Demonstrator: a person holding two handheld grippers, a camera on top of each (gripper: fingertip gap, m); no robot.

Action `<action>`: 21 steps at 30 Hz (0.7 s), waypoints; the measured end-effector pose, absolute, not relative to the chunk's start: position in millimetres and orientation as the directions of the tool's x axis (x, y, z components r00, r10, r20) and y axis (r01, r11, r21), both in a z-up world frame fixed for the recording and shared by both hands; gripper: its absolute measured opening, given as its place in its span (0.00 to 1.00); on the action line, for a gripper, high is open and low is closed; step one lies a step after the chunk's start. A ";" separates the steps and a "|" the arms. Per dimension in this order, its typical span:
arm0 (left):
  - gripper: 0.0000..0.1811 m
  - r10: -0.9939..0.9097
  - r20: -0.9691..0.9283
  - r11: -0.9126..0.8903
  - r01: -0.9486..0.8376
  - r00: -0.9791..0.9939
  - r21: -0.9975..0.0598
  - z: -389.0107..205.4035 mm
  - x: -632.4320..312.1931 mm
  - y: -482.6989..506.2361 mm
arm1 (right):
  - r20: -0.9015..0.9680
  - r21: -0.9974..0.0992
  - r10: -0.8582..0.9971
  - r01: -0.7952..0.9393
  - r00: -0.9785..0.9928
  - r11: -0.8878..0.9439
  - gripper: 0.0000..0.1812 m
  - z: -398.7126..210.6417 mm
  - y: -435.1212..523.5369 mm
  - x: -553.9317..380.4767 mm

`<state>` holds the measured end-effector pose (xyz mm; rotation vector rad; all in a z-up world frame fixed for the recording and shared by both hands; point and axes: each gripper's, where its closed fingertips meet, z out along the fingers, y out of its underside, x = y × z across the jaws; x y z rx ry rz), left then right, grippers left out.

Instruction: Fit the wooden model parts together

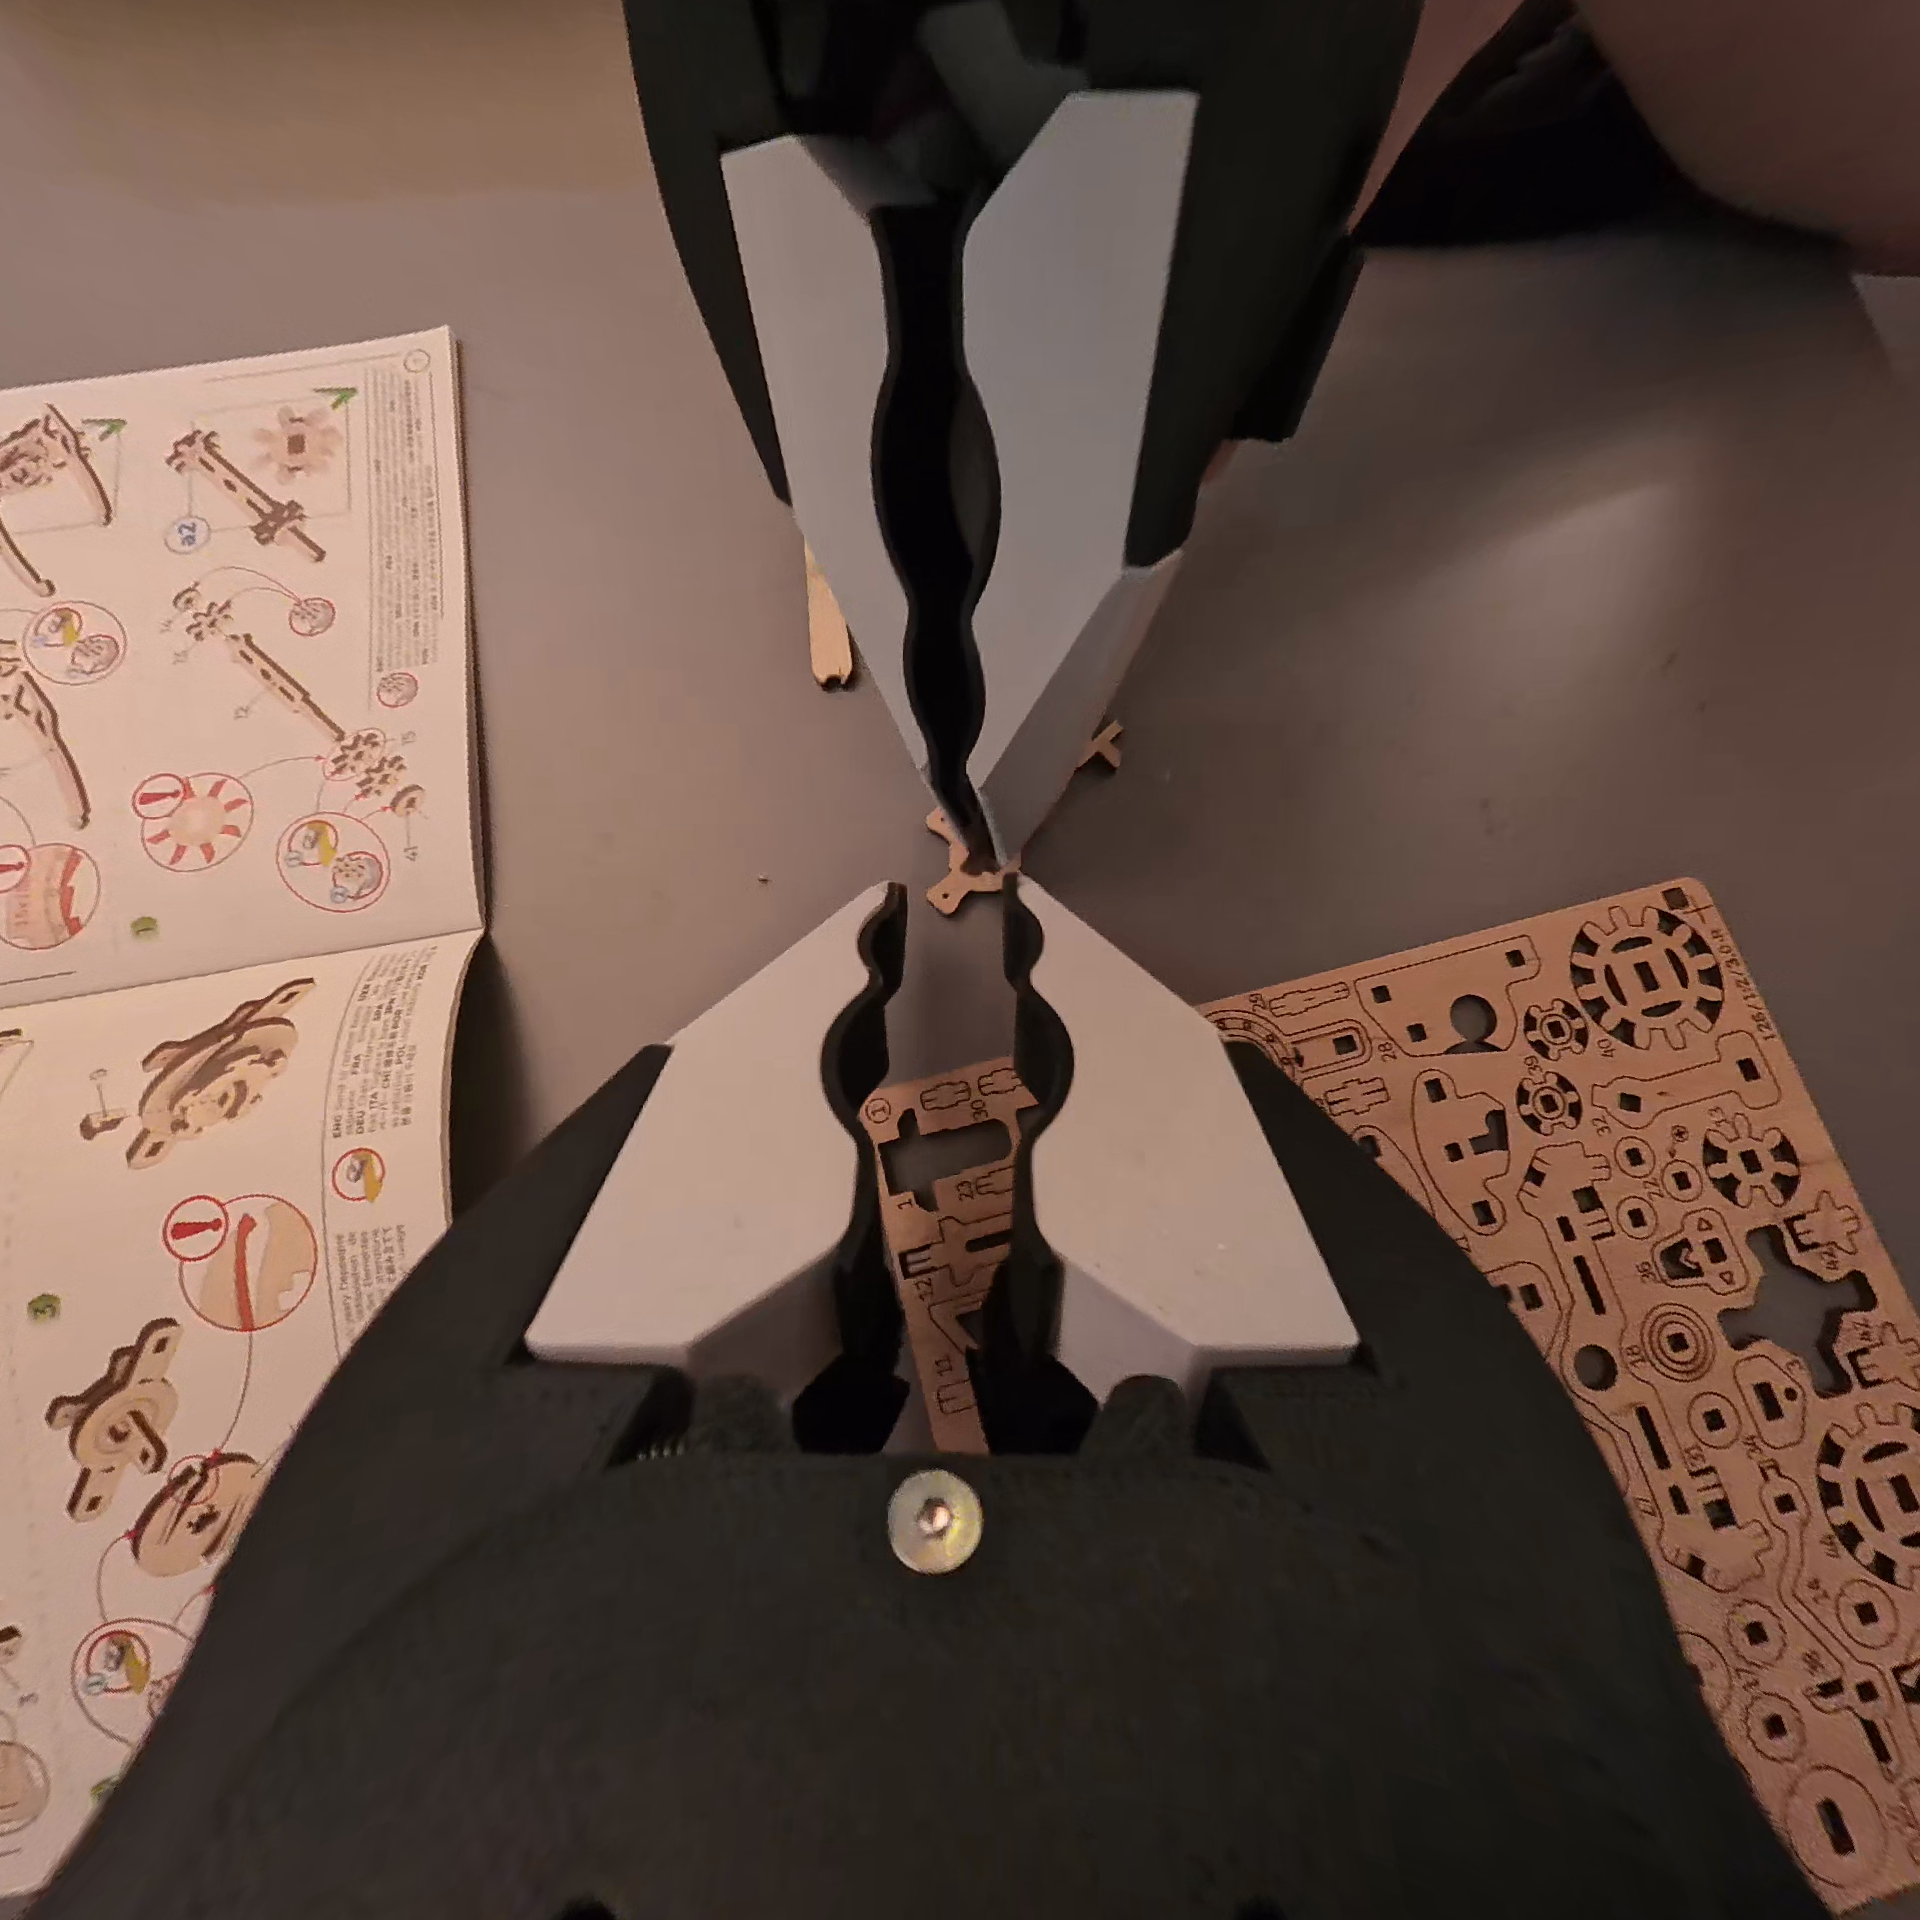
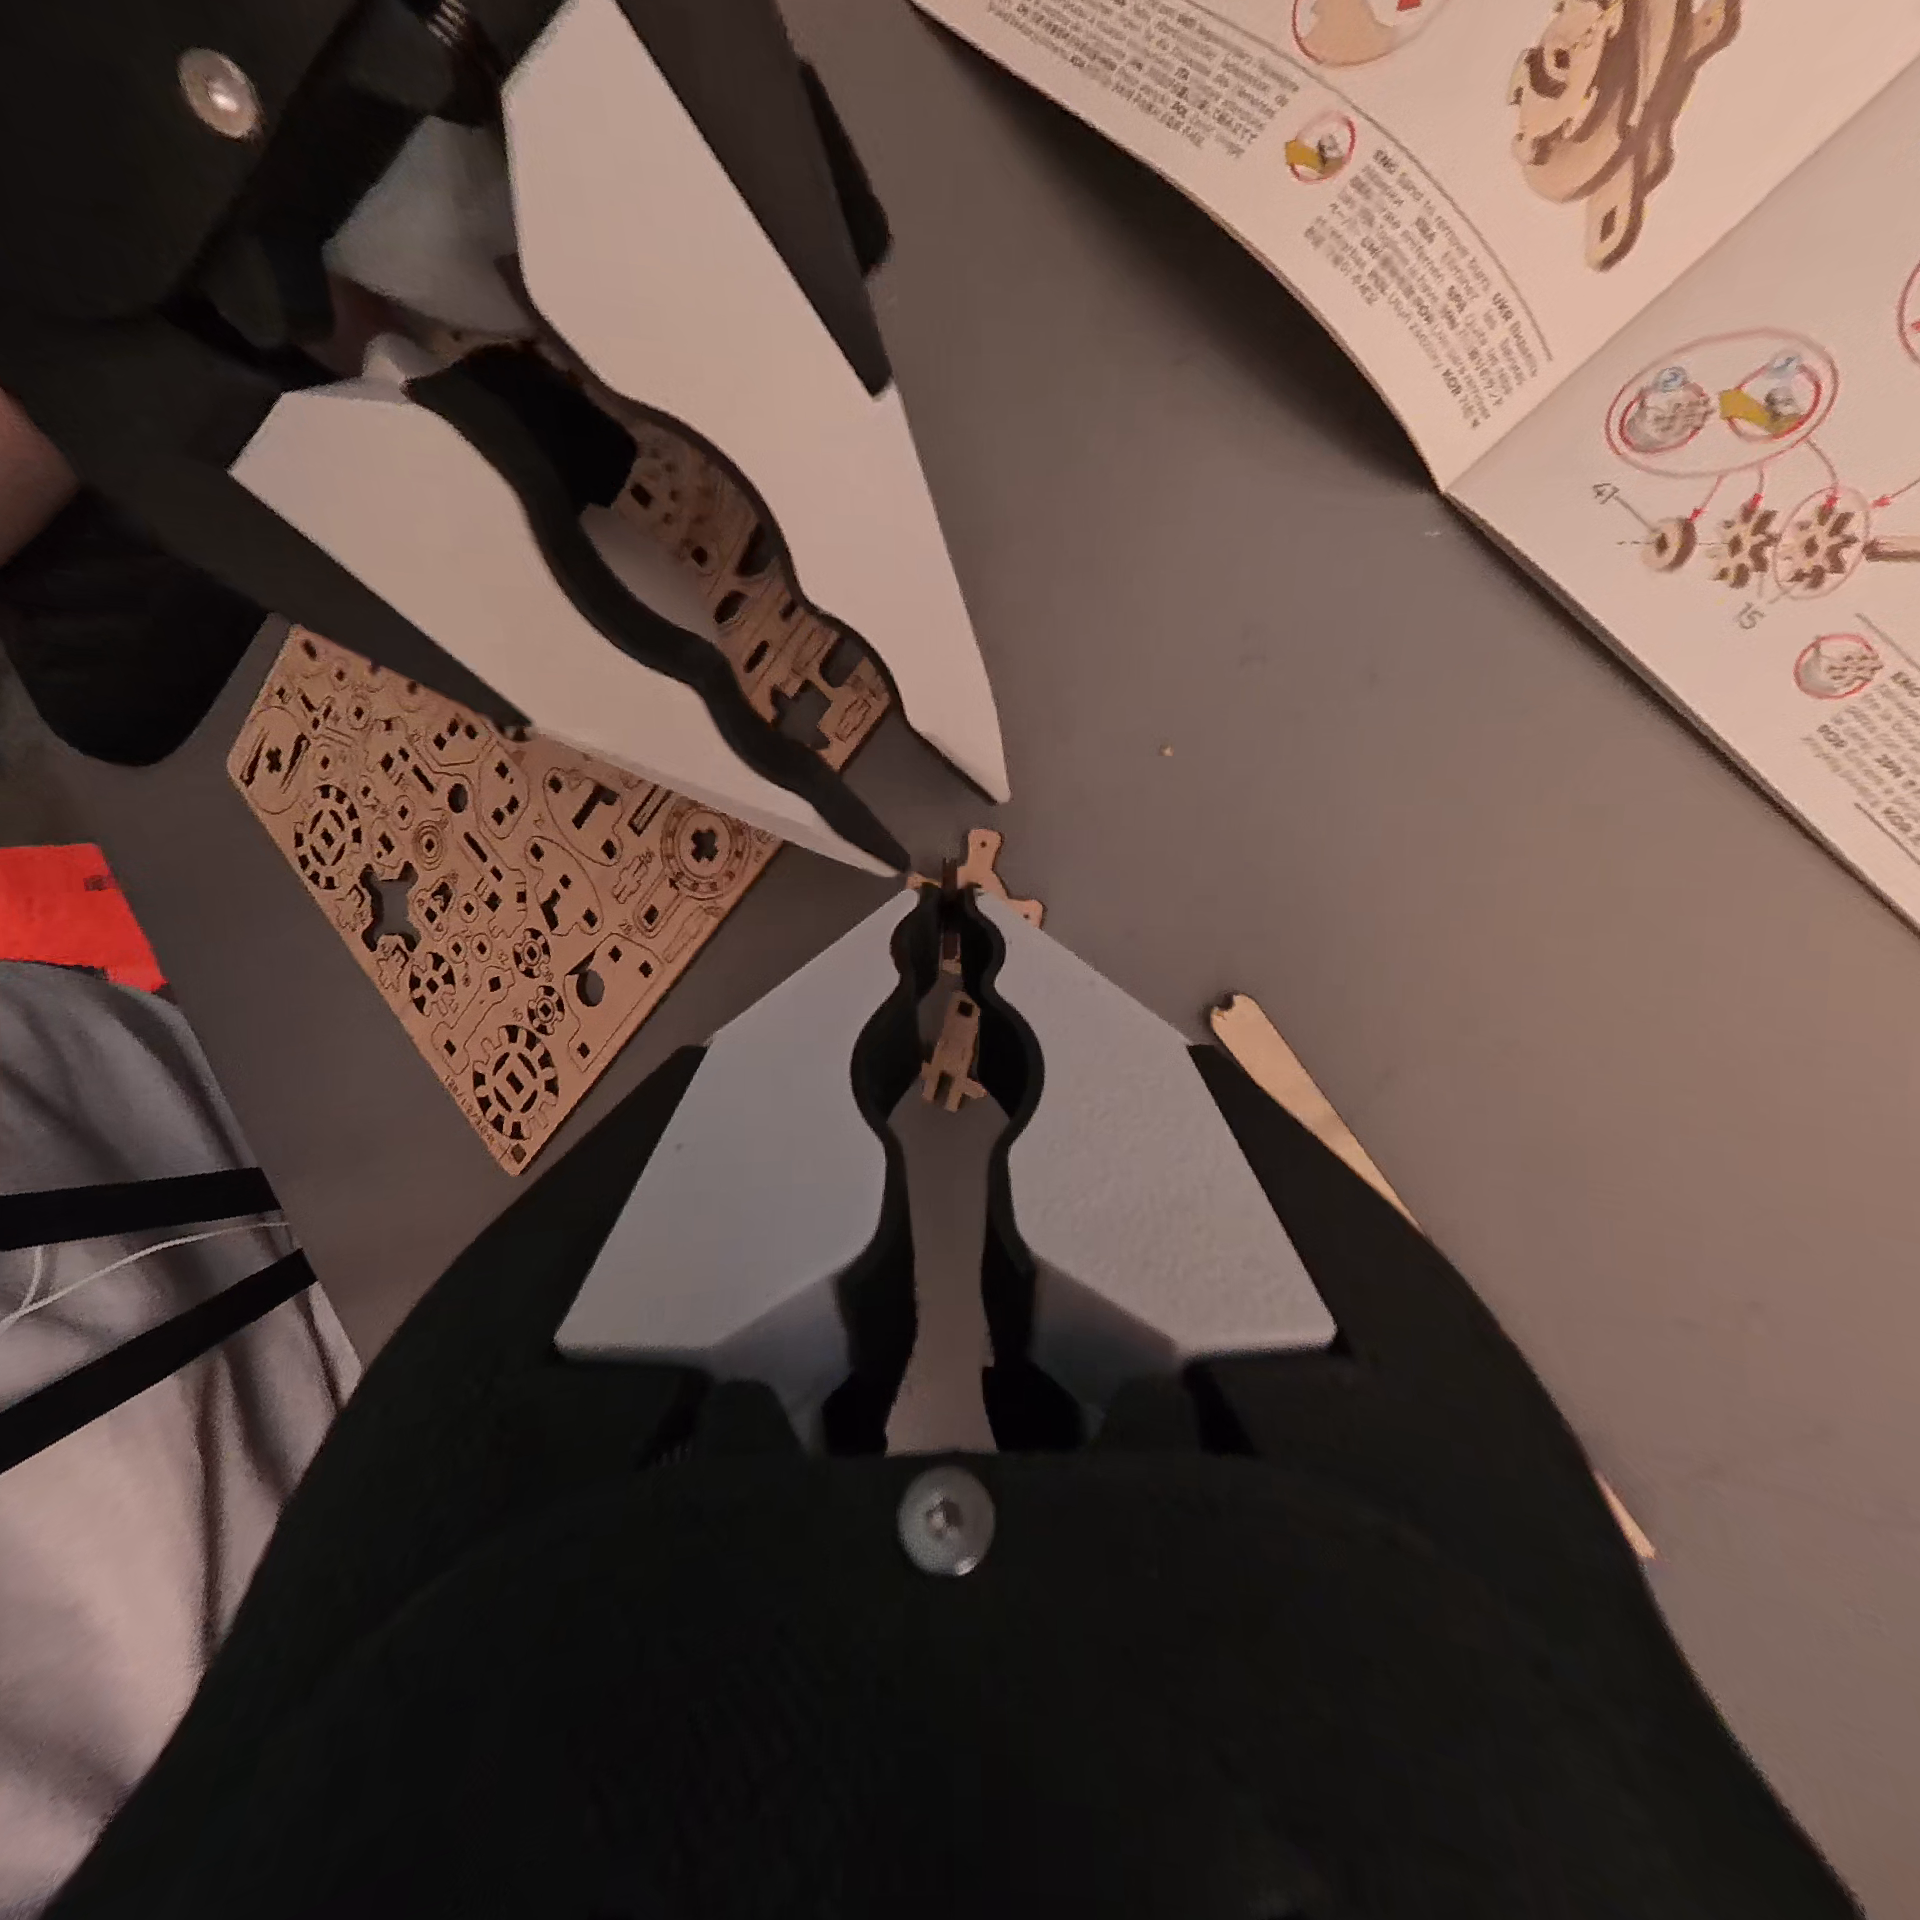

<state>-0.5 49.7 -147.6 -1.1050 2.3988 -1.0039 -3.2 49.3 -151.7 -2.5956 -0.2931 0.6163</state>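
My right gripper [image 2: 940, 914] is shut on a small flat wooden part [image 2: 951, 1049] with tabs, which sticks out past its tips just above the grey table. In the left wrist view this gripper [image 1: 971, 821] comes down from the top, with the part [image 1: 956, 896] showing under its tips. My left gripper [image 1: 954, 894] is open by a narrow gap and holds nothing. Its tips face the right gripper's tips, right at the part. It also shows in the right wrist view [image 2: 945, 826], entering from the upper left.
A laser-cut wooden parts sheet [image 1: 1558, 1195] lies under and right of my left gripper, also seen in the right wrist view [image 2: 468, 883]. An open instruction booklet [image 1: 239, 831] lies on the left. A wooden stick [image 1: 828, 634] lies by the right gripper. A person's grey clothing [image 2: 125, 1351] is close by. My left and right fingertips are right by each other.
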 end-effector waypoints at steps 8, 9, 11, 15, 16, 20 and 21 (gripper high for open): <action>0.04 -0.723 0.107 0.387 -0.528 -0.683 -0.756 -137.3 -5.6 41.1 | -0.375 -0.568 0.396 0.130 0.838 -0.813 0.01 -134.6 50.1 -9.4; 0.06 -0.715 0.124 0.378 -0.529 -0.689 -0.760 -136.3 -7.2 39.8 | -0.380 -0.575 0.403 0.129 0.832 -0.808 0.01 -133.6 50.0 -10.5; 0.06 -0.703 0.153 0.356 -0.531 -0.694 -0.769 -133.0 -8.8 37.2 | -0.393 -0.589 0.420 0.126 0.818 -0.798 0.01 -130.4 49.9 -13.0; 0.06 -0.688 0.163 0.346 -0.517 -0.707 -0.783 -127.9 -10.8 34.7 | -0.378 -0.613 0.468 0.163 0.798 -0.773 0.01 -127.8 47.5 -17.0; 0.05 -0.682 0.161 0.351 -0.513 -0.713 -0.784 -127.5 -12.0 33.8 | -0.371 -0.618 0.481 0.175 0.794 -0.767 0.01 -127.7 46.9 -18.0; 0.03 -0.651 0.173 0.359 -0.500 -0.740 -0.788 -125.4 -18.7 30.0 | -0.373 -0.641 0.528 0.200 0.763 -0.741 0.01 -124.3 43.6 -23.4; 0.03 -0.643 0.179 0.354 -0.496 -0.745 -0.792 -124.1 -20.2 29.0 | -0.385 -0.646 0.536 0.195 0.752 -0.738 0.01 -122.6 42.5 -25.0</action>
